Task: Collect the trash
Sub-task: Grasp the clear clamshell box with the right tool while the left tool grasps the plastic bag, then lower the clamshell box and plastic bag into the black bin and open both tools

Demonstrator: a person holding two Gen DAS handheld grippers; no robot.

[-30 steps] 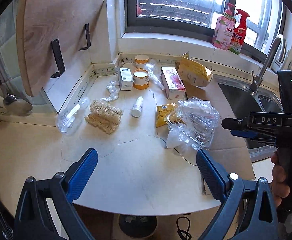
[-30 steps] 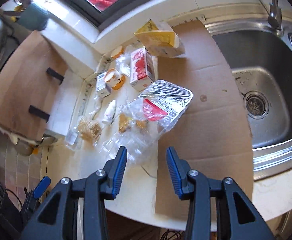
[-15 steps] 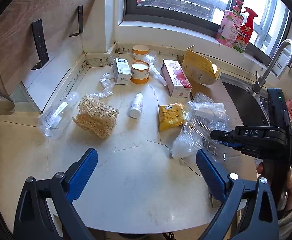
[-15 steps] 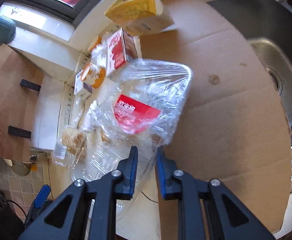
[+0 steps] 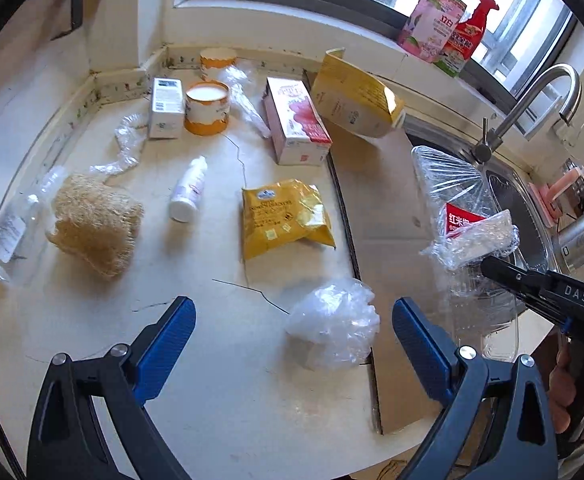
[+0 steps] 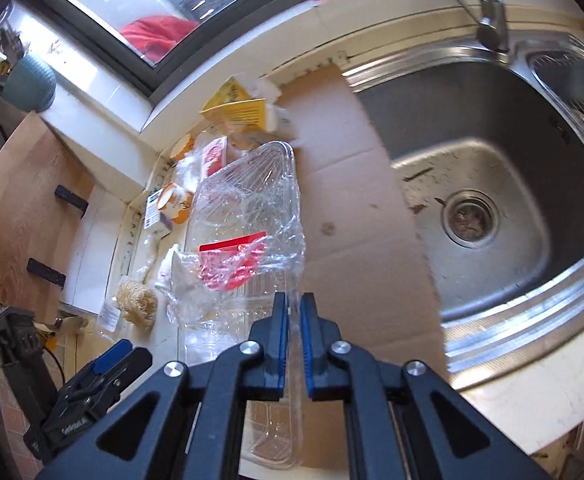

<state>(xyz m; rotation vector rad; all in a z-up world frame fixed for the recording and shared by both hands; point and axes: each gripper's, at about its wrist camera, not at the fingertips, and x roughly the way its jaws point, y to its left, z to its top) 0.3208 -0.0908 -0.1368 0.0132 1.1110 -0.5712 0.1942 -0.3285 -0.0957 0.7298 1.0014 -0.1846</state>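
My right gripper (image 6: pixel 294 312) is shut on the edge of a clear plastic clamshell tray (image 6: pixel 248 216) wrapped in film with a red label, and holds it lifted above the cardboard; the tray also shows in the left wrist view (image 5: pixel 464 208). My left gripper (image 5: pixel 294 330) is open and empty above the counter's front edge. A crumpled clear plastic bag (image 5: pixel 332 326) lies between its fingers' reach. Further trash lies on the counter: a yellow snack packet (image 5: pixel 286 216), a small white bottle (image 5: pixel 188 192), a loofah pad (image 5: pixel 96 224), a pink carton (image 5: pixel 296 120).
A flat cardboard sheet (image 6: pixel 356 216) lies beside the steel sink (image 6: pixel 492 184) with its tap (image 5: pixel 528 100). An orange tub (image 5: pixel 207 108), a white box (image 5: pixel 166 107), a yellow carton (image 5: pixel 358 96) and an empty clear bottle (image 5: pixel 16 224) stand or lie near the back and left walls.
My right gripper has closed on the clamshell tray and lifted it to the right, off the counter. The crumpled bag stayed behind. My left gripper has moved forward over the counter.
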